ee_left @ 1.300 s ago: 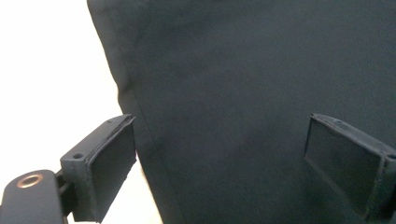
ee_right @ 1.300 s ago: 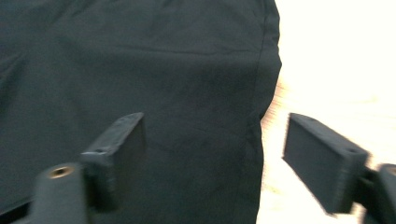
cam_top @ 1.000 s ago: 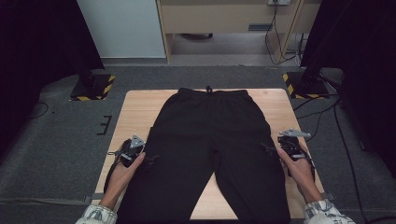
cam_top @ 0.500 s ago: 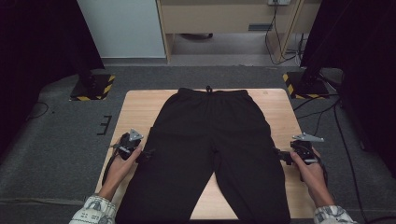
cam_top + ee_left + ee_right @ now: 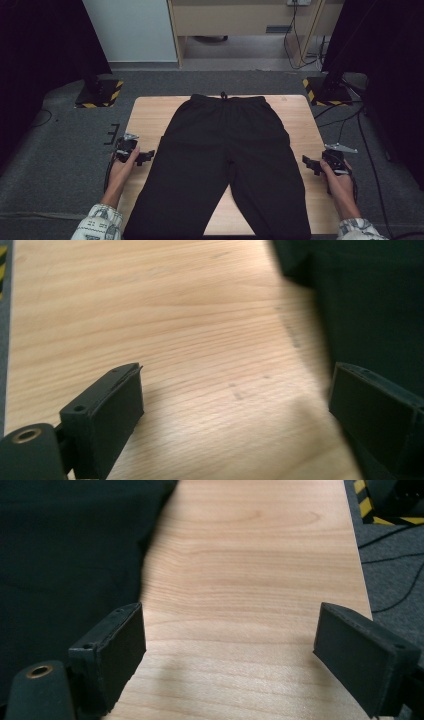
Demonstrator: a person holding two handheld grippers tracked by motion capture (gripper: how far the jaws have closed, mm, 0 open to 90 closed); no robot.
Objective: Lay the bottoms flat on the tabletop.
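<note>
Black trousers (image 5: 225, 160) lie flat on the wooden table (image 5: 147, 117), waistband at the far edge, legs running to the near edge. My left gripper (image 5: 148, 156) is held just off the trousers' left side, open, with bare wood between its jaws; the dark cloth (image 5: 370, 315) lies at the right of the left gripper view. My right gripper (image 5: 306, 163) hovers near the table's right edge, open, apart from the cloth. In the right gripper view the trousers (image 5: 65, 555) lie at the left and wood shows between the jaws.
Grey carpet (image 5: 60, 165) surrounds the table. Two stand bases with yellow-black tape (image 5: 97, 94) (image 5: 325, 91) sit past the far corners. Cables (image 5: 365, 150) run on the floor at the right. A wooden cabinet (image 5: 240, 20) stands at the back.
Both hands have drawn outward, away from the trousers' sides: the left gripper to the left, the right gripper to the right and nearer. The trousers have not moved.
</note>
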